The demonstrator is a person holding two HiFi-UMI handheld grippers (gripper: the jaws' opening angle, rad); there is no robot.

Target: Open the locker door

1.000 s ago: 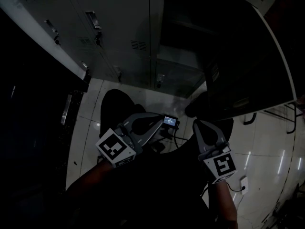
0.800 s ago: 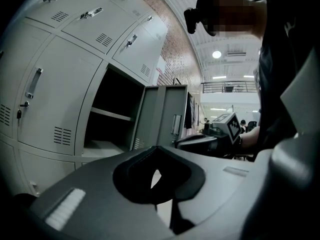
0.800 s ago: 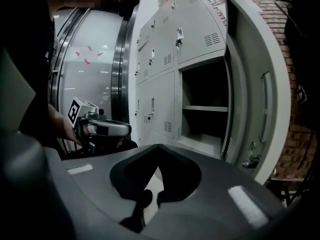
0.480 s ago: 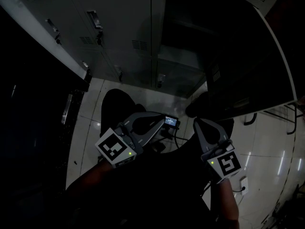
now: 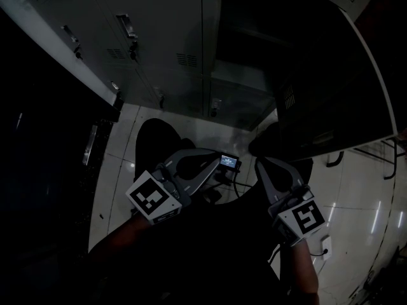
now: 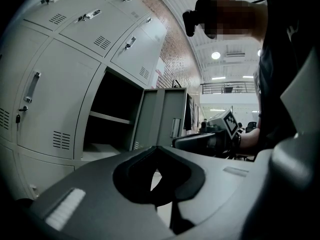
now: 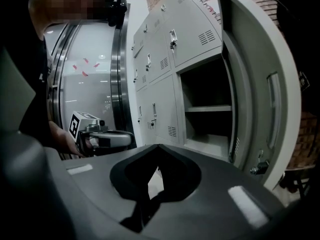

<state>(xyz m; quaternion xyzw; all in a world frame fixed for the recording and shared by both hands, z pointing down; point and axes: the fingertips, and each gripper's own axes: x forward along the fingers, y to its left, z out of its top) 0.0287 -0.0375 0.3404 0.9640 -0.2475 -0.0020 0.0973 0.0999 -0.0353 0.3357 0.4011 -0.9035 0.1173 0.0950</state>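
Note:
The grey locker bank (image 5: 159, 37) fills the top of the head view. One compartment (image 5: 248, 49) stands open, showing a shelf, and its door (image 5: 337, 75) is swung far out to the right. My left gripper (image 5: 216, 161) and right gripper (image 5: 261, 164) hang low in front of the person's body, well short of the lockers, both shut and empty. In the left gripper view the open compartment (image 6: 112, 119) and its door (image 6: 162, 116) lie ahead past the shut left gripper (image 6: 157, 148). The right gripper view shows the compartment (image 7: 205, 109) and door (image 7: 267, 99) beyond the shut right gripper (image 7: 157, 146).
Closed locker doors with handles (image 5: 127, 27) surround the open one. White glossy floor tiles (image 5: 356, 189) lie below, with a small socket and cable (image 5: 324, 243) at the right. A dark cabinet (image 5: 44, 157) borders the left. A round metal-framed glass structure (image 7: 117, 74) stands left of the lockers.
The right gripper has drifted slightly right and down. The left gripper, the door and the lockers look the same.

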